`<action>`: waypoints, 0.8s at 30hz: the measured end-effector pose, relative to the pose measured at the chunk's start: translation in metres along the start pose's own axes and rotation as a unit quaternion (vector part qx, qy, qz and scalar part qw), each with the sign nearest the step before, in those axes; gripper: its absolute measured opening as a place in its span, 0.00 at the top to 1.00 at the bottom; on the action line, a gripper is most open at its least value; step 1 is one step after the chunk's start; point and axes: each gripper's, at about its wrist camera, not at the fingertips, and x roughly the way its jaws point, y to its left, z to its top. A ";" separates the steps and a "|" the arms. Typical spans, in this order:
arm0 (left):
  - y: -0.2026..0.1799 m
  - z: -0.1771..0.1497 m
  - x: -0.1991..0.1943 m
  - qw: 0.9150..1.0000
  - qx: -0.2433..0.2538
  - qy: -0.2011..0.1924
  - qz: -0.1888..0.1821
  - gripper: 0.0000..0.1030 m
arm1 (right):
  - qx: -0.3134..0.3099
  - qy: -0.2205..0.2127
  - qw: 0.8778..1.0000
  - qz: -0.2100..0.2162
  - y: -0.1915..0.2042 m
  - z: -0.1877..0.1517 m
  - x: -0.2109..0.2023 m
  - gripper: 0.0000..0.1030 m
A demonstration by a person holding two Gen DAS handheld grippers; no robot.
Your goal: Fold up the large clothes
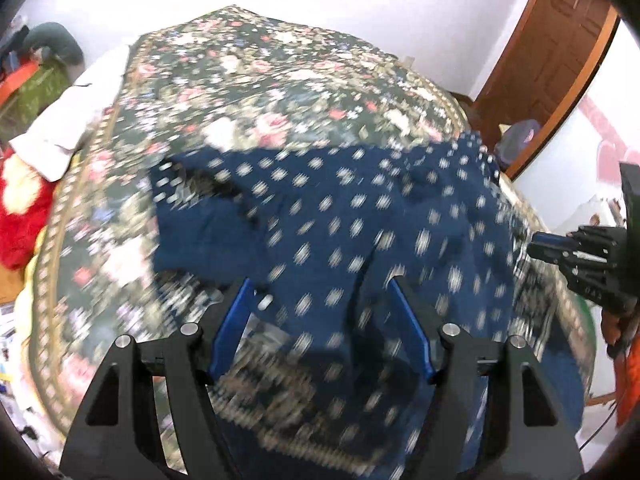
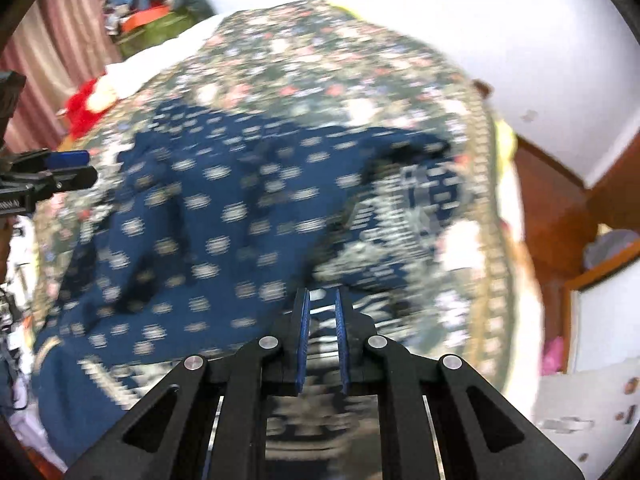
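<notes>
My closed right gripper [image 2: 322, 294] over the navy garment [image 2: 208, 216] on the floral bed [image 2: 304, 64]

My blue pads stand nearly together with patterned cloth showing in the narrow gap; blur keeps me from telling whether they pinch it. The white-dotted garment lies spread and rumpled, its banded border [image 2: 404, 232] just ahead of me. My left gripper [image 2: 68, 164] pokes in at the left edge.

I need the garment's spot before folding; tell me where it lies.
The blue dotted garment lies spread on the floral bedspread, filling the lower middle of both wrist views, toward the near edge.
</notes>
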 end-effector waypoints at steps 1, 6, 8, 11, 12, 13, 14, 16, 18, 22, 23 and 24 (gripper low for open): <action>-0.005 0.007 0.008 1.000 -0.001 -0.001 -0.004 0.34 | -0.002 0.004 1.000 -0.018 -0.008 0.002 0.004 0.92; -0.031 0.016 0.056 0.999 0.023 0.024 0.004 0.34 | 0.015 0.051 0.997 -0.055 -0.039 -0.004 0.049 0.92; -0.035 0.011 0.076 0.998 0.037 0.043 0.019 0.34 | 0.023 0.056 0.997 -0.045 -0.044 -0.010 0.063 0.92; -0.033 -0.003 0.091 0.998 0.049 0.039 0.032 0.24 | -0.005 0.035 0.997 -0.062 -0.038 -0.014 0.060 0.92; -0.031 -0.006 0.090 0.998 0.047 0.030 0.035 0.19 | -0.014 0.031 0.997 -0.071 -0.035 -0.016 0.060 0.90; -0.027 -0.008 0.089 0.998 0.044 0.029 0.034 0.18 | -0.021 0.027 0.996 -0.083 -0.032 -0.018 0.059 0.88; -0.024 -0.009 0.089 0.998 0.039 0.030 0.028 0.18 | -0.027 0.023 0.994 -0.107 -0.029 -0.019 0.058 0.67; -0.018 -0.012 0.088 0.999 0.024 0.033 0.015 0.18 | -0.043 0.004 0.980 -0.194 -0.029 -0.024 0.058 0.20; -0.015 -0.015 0.087 0.999 0.020 0.033 0.010 0.18 | -0.033 -0.002 0.982 -0.185 -0.039 -0.032 0.057 0.11; -0.014 -0.017 0.078 0.999 0.029 0.032 0.017 0.18 | 0.024 0.008 0.990 -0.141 -0.060 -0.039 0.044 0.11; -0.013 -0.019 0.074 0.999 0.030 0.033 0.021 0.18 | 0.032 0.005 0.990 -0.136 -0.063 -0.040 0.037 0.11; -0.010 -0.021 0.067 0.999 0.033 0.034 0.027 0.18 | 0.044 -0.002 0.990 -0.131 -0.066 -0.041 0.027 0.11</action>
